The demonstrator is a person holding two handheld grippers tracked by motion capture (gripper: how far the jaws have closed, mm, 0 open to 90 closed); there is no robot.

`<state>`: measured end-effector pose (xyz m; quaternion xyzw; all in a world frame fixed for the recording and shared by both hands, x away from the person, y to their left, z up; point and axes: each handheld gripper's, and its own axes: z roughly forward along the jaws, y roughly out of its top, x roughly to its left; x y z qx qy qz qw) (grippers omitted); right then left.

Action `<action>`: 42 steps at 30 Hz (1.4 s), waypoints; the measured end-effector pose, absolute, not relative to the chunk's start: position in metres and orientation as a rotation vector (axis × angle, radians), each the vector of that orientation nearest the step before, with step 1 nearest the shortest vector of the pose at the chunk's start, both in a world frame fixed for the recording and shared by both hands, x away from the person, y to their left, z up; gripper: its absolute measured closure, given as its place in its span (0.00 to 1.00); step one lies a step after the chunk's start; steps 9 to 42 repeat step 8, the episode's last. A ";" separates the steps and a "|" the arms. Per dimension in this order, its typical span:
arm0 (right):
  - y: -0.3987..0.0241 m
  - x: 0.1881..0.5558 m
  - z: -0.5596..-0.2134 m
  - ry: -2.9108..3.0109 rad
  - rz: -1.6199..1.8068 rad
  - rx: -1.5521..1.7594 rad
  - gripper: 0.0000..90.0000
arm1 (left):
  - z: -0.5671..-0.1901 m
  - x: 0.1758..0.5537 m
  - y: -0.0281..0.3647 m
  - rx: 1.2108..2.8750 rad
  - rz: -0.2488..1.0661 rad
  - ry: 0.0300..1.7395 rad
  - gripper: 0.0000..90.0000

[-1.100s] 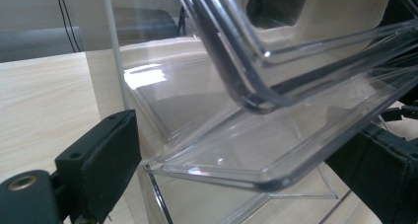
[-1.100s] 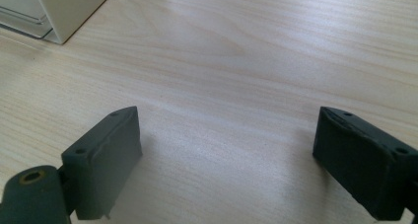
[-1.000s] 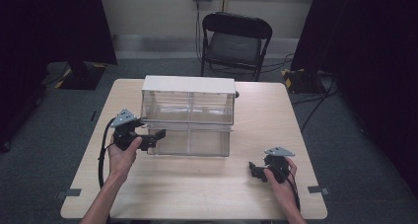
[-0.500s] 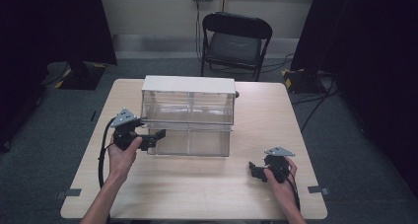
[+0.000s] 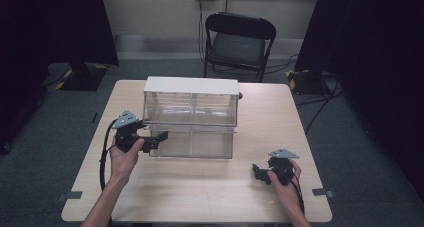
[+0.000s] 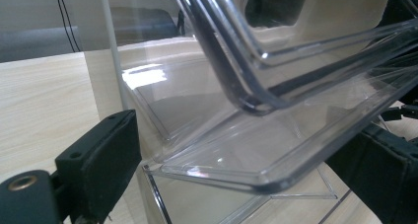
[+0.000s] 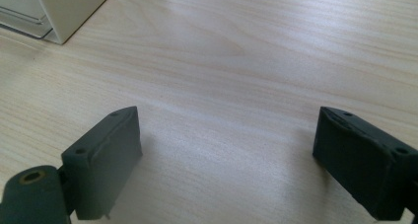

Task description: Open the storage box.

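Note:
A clear plastic drawer unit [image 5: 190,112] with a white top stands at the middle of the wooden table [image 5: 200,192]. My left gripper [image 5: 159,138] points right at the left front corner of the lower drawer [image 5: 195,143]. In the left gripper view the drawer's clear front lip [image 6: 276,169] lies between the wide-set jaws of the left gripper [image 6: 236,182]; I see no pad pressing on it. My right gripper [image 5: 257,173] rests low on the table at the front right, apart from the unit. In the right gripper view the right gripper [image 7: 226,155] is open over bare wood.
A black folding chair [image 5: 239,42] stands beyond the table's far edge. Cables run on the grey floor at the right [image 5: 320,112]. A corner of the unit's white base [image 7: 64,12] lies at the upper left of the right gripper view.

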<state>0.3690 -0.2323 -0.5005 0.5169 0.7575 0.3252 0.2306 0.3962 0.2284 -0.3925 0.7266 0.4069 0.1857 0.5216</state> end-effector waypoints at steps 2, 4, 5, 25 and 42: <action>-0.232 0.369 -0.500 2.084 0.894 1.421 0.12 | -0.392 0.396 0.228 1.740 0.444 0.975 0.08; -0.232 0.369 -0.500 2.083 0.894 1.423 0.12 | -0.392 0.396 0.228 1.741 0.444 0.974 0.08; -0.232 0.369 -0.500 2.083 0.893 1.423 0.12 | -0.393 0.396 0.228 1.741 0.444 0.974 0.08; -0.232 0.369 -0.500 2.083 0.894 1.423 0.12 | -0.393 0.396 0.228 1.741 0.443 0.974 0.08; -0.232 0.369 -0.500 2.083 0.894 1.423 0.12 | -0.393 0.396 0.228 1.741 0.443 0.974 0.08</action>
